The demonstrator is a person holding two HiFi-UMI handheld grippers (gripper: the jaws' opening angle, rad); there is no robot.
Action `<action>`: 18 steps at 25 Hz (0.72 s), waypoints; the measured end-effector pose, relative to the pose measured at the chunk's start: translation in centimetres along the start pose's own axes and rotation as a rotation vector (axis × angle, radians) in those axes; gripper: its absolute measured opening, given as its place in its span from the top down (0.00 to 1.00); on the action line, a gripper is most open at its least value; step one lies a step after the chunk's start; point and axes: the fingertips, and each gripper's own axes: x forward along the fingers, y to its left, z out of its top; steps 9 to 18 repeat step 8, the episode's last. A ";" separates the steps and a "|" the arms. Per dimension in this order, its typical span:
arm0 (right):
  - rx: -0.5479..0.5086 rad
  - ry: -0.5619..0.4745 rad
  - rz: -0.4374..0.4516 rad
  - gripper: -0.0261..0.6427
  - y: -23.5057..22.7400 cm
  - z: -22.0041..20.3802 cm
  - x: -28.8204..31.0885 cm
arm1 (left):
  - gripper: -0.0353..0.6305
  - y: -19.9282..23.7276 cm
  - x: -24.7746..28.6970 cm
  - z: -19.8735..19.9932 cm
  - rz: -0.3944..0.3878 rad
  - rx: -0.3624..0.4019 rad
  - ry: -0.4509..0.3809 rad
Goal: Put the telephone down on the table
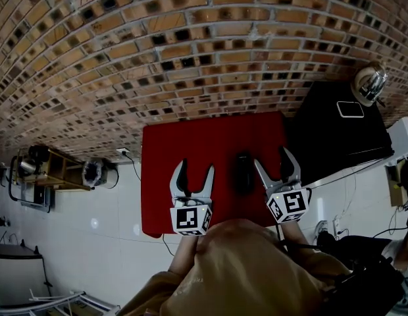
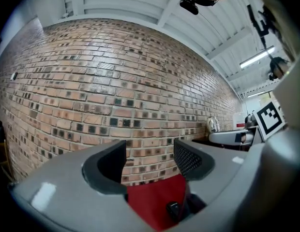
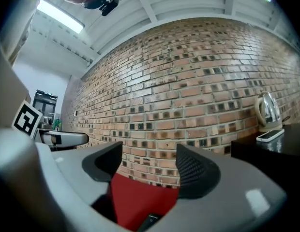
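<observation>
Left tool [image 1: 196, 178] and right tool [image 1: 274, 168] hover with jaws apart and empty, either side of the black telephone [image 1: 243, 171], which lies flat on the red counter [image 1: 191, 140].

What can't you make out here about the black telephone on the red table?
Head view: the black telephone is too small and dark to show buttons or which face is up.
Left gripper view: only one end shows; the left gripper covers the rest.
Right gripper view: the bottom edge cuts it off.
</observation>
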 end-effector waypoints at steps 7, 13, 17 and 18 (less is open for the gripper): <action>-0.035 0.031 -0.018 0.46 -0.1 -0.8 -0.6 | 0.51 0.2 -0.7 -0.6 0.020 -0.011 0.019; -0.041 0.032 -0.020 0.46 -0.1 -0.8 -0.6 | 0.51 0.2 -0.7 -0.6 0.022 -0.010 0.019; -0.041 0.032 -0.020 0.46 -0.1 -0.8 -0.6 | 0.51 0.2 -0.7 -0.6 0.022 -0.010 0.019; -0.041 0.032 -0.020 0.46 -0.1 -0.8 -0.6 | 0.51 0.2 -0.7 -0.6 0.022 -0.010 0.019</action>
